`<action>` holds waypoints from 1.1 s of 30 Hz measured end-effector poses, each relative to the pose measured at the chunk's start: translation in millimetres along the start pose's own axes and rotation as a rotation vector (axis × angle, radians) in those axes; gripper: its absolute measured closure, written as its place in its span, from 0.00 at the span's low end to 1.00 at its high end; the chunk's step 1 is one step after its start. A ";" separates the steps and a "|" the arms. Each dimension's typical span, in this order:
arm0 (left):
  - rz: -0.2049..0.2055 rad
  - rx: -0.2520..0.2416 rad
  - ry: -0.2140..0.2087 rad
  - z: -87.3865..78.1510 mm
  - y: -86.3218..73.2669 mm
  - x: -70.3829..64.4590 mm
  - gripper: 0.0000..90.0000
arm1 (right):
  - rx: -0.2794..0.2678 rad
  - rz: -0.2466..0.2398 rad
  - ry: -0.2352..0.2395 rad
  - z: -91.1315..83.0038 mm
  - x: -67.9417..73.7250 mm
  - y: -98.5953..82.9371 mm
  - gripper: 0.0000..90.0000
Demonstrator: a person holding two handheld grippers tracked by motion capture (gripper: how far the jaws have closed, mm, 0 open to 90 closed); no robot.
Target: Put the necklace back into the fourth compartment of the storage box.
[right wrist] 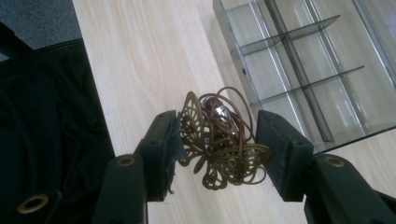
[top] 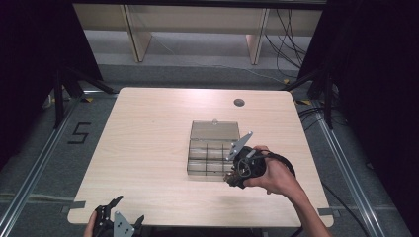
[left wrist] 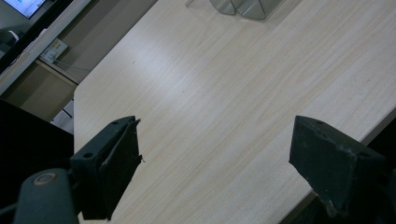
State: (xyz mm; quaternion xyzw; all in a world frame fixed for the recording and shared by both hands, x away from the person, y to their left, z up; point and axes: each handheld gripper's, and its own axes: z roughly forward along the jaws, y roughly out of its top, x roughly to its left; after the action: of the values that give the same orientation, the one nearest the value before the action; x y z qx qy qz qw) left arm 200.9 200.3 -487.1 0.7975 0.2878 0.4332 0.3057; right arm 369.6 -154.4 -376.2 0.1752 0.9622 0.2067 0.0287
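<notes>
Right gripper (right wrist: 215,144) has its jaws clamped on a brass filigree butterfly ornament (right wrist: 219,156), one pad on each side. The ornament sits right between the two black jaws, wings fanned out below and toward the camera, with a loop of reddish-brown wire and a small shiny bead tangled on its upper side. It looks lifted off the wood, though the right gripper view does not make the gap clear.

In the high view the right gripper (top: 236,177) is held by the person's right hand (top: 276,175) at the near right corner of the clear compartment box (top: 213,148), just beside its front edge. The ornament (top: 231,177) is a tiny dark-gold speck at the jaw tips there, too small to read. The box has its lid open and tilted back; its dividers form a grid of small cells. In the right gripper view the box (right wrist: 303,65) lies just past the jaws, up and to the right, apart from the ornament.

Left gripper (top: 116,217) is at the near left edge of the table (top: 148,128), well apart from the box. In the left gripper view its jaws stand wide apart with nothing between them, just bare wooden table (left wrist: 224,93).
</notes>
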 end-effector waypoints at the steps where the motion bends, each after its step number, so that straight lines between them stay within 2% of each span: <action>1: 0.009 0.016 -0.018 -1.2 0.7 1.7 0.17 | 0.001 0.008 0.002 -1.0 0.1 2.1 0.56; 2: 0.005 0.012 -0.024 -0.8 0.5 1.7 0.17 | -0.001 0.007 0.000 -1.3 -0.6 4.3 0.56; 3: -0.005 0.000 -0.007 0.3 0.1 0.2 0.17 | 0.001 0.014 -0.003 -2.1 -0.7 5.9 0.56; 4: 0.014 0.007 -0.003 -0.4 0.3 1.0 0.17 | 0.002 0.013 -0.008 -2.4 -1.1 8.8 0.56; 7: 0.005 0.012 -0.020 -0.7 0.3 1.4 0.17 | -0.001 0.007 -0.001 -2.6 -2.8 16.1 0.56; 8: 0.004 0.011 -0.026 -0.6 0.4 1.6 0.17 | -0.006 -0.008 -0.007 -2.5 -4.4 18.6 0.56; 10: 0.016 0.020 -0.022 -1.5 0.7 2.1 0.17 | -0.005 -0.008 -0.004 -2.0 -5.1 22.9 0.56; 11: 0.015 0.012 -0.007 -0.7 0.3 1.4 0.17 | 0.003 -0.009 -0.003 -2.3 -5.2 25.9 0.56; 12: 0.014 0.016 -0.023 -1.1 0.4 2.0 0.17 | 0.005 0.006 -0.005 -2.7 -4.9 28.1 0.56; 15: 0.014 0.012 -0.007 -0.7 0.3 1.1 0.17 | -0.004 -0.013 -0.007 -1.6 -7.8 34.6 0.56; 16: 0.025 0.018 -0.004 -0.8 0.4 1.6 0.17 | 0.000 -0.003 -0.010 -1.6 -7.3 36.7 0.56; 17: 0.014 0.011 -0.014 -0.5 0.2 1.5 0.17 | -0.001 -0.014 -0.006 -0.9 -8.3 39.2 0.56; 19: 0.006 0.014 -0.024 -0.8 0.2 1.7 0.17 | 0.002 -0.002 -0.007 -0.8 -9.1 43.4 0.56; 22: 0.006 0.013 -0.018 -1.6 0.4 1.7 0.17 | 0.010 -0.002 -0.003 2.1 -10.9 50.2 0.56; 23: 0.027 0.027 -0.015 -2.2 0.6 3.3 0.17 | 0.016 0.006 0.001 2.7 -10.8 52.3 0.56; 24: 0.022 0.020 -0.011 -1.8 0.5 3.0 0.17 | 0.006 -0.018 0.002 3.9 -12.8 53.9 0.56; 25: 0.007 0.006 -0.008 -0.9 0.2 1.7 0.17 | 0.013 0.003 0.001 4.4 -12.2 55.6 0.56; 26: 0.007 0.007 -0.012 -1.3 0.3 1.6 0.17 | 0.012 -0.012 0.005 5.8 -13.4 57.9 0.56; 27: 0.007 0.006 -0.013 -1.3 0.4 1.7 0.17 | 0.015 0.002 0.001 6.4 -12.6 59.8 0.56; 28: 0.024 0.009 -0.012 -1.5 0.7 2.9 0.17 | 0.018 0.003 0.001 7.3 -12.7 61.9 0.56; 33: 0.008 -0.001 -0.015 -1.3 0.1 2.0 0.17 | 0.017 -0.004 0.007 13.8 -16.0 73.1 0.56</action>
State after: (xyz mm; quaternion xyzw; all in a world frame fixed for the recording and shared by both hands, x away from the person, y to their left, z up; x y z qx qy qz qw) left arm 200.7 201.9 -485.4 0.8018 0.2818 0.4285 0.3066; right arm 410.1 -92.2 -359.2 0.1727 0.9643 0.1990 0.0243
